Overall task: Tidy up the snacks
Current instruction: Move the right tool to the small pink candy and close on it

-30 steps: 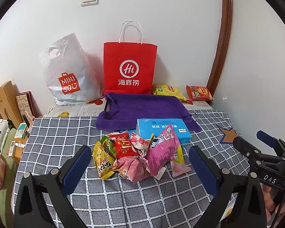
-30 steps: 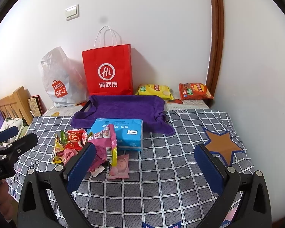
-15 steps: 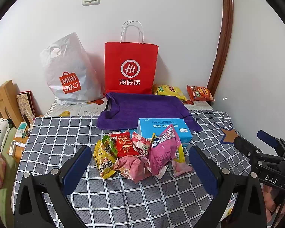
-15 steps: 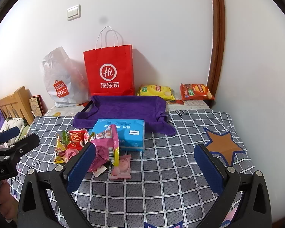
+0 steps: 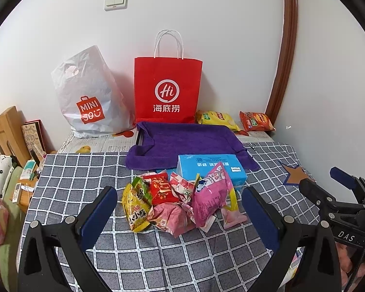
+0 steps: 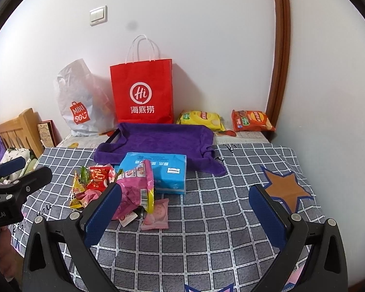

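Pink snack pile [image 5: 180, 202] ahead of my left gripper [image 5: 180, 216], partly hidden behind my right gripper [image 6: 185, 209] finger; both wide apart, empty

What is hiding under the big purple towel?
A dark tray edge peeks out at the purple towel's left side. The towel covers the rest, so anything else beneath it can't be seen.

On the checked cloth [image 6: 206, 219], a pile of snack packets [image 6: 114, 189] lies against a blue box [image 6: 163, 175] near the left edge. The right gripper [image 6: 185, 214] hovers, jaws wide apart, holding nothing.
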Motion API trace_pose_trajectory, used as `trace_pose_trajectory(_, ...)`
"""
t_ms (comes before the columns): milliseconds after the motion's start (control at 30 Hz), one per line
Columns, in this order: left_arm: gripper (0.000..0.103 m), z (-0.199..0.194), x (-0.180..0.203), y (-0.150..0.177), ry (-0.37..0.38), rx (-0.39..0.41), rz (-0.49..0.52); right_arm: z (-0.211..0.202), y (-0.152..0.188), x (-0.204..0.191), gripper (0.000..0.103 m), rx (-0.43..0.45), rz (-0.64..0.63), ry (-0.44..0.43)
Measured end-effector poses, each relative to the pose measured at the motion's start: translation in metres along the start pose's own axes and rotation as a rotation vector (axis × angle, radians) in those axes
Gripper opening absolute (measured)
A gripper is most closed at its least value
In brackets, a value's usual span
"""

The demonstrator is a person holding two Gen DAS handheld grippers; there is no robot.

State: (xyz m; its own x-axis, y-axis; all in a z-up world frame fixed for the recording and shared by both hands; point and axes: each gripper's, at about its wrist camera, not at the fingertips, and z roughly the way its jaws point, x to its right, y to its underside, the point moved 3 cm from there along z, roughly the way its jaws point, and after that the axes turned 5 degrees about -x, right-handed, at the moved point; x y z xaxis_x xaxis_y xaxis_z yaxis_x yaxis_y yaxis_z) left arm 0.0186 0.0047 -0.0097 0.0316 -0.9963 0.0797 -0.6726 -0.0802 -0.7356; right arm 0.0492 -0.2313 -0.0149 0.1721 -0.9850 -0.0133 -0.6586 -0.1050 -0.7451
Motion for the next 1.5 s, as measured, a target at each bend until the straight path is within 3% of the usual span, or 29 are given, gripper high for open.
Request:
trace_pose_trajectory(267, 0.102, 0.029, -0.011, -0.001, -0.004, -0.053, -0.011, 0.017, 0.001, 0.003, 0.103, 0.000, 0.020, 0.009)
trace_pose_trajectory(400, 0.102, 0.050, -0.020, 0.002, -0.013, -0.090, -0.011, 0.036, 0.003, 0.008, 0.103, -0.003, 0.044, -0.030)
trace_pose_trajectory(567, 0.102, 0.074, -0.035, 0.010, -0.012, -0.130, -0.026, 0.069, 0.012, 0.007, 0.103, -0.059, 0.037, -0.053)
trace_pose_trajectory(667, 0.102, 0.090, -0.045, 0.013, -0.049, -0.157, -0.028, 0.092, 0.022, 0.001, 0.102, -0.112, 0.011, -0.061)
trace_pose_trajectory(733, 0.102, 0.099, -0.050, 0.014, -0.073, -0.159, -0.026, 0.109, 0.032, -0.003, 0.098, -0.154, 0.014, -0.070)
trace_pose_trajectory(800, 0.102, 0.106, -0.055, 0.014, -0.072, -0.166, -0.026, 0.124, 0.040, -0.008, 0.085, -0.196, 0.014, -0.095)
trace_pose_trajectory(867, 0.102, 0.110, -0.059, 0.015, -0.060, -0.160, -0.036, 0.136, 0.047, -0.013, 0.080, -0.230, 0.011, -0.103)
trace_pose_trajectory(1000, 0.102, 0.119, -0.067, 0.015, -0.026, -0.205, -0.047, 0.154, 0.059, -0.024, 0.076, -0.269, -0.012, -0.131)
trace_pose_trajectory(1233, 0.102, 0.127, -0.079, 0.014, -0.001, -0.205, -0.084, 0.181, 0.069, -0.040, 0.075, -0.340, -0.052, -0.145)
trace_pose_trajectory(1333, 0.102, 0.130, -0.083, 0.016, 0.033, -0.215, -0.111, 0.186, 0.072, -0.043, 0.065, -0.337, -0.073, -0.127)
trace_pose_trajectory(1367, 0.102, 0.129, -0.083, 0.017, 0.048, -0.215, -0.115, 0.185, 0.072, -0.044, 0.050, -0.333, -0.084, -0.120)
trace_pose_trajectory(1400, 0.102, 0.129, -0.083, 0.018, 0.061, -0.216, -0.119, 0.183, 0.073, -0.043, 0.045, -0.330, -0.099, -0.113)
trace_pose_trajectory(1500, 0.102, 0.129, -0.079, 0.021, 0.101, -0.221, -0.126, 0.177, 0.076, -0.034, 0.045, -0.327, -0.116, -0.088)
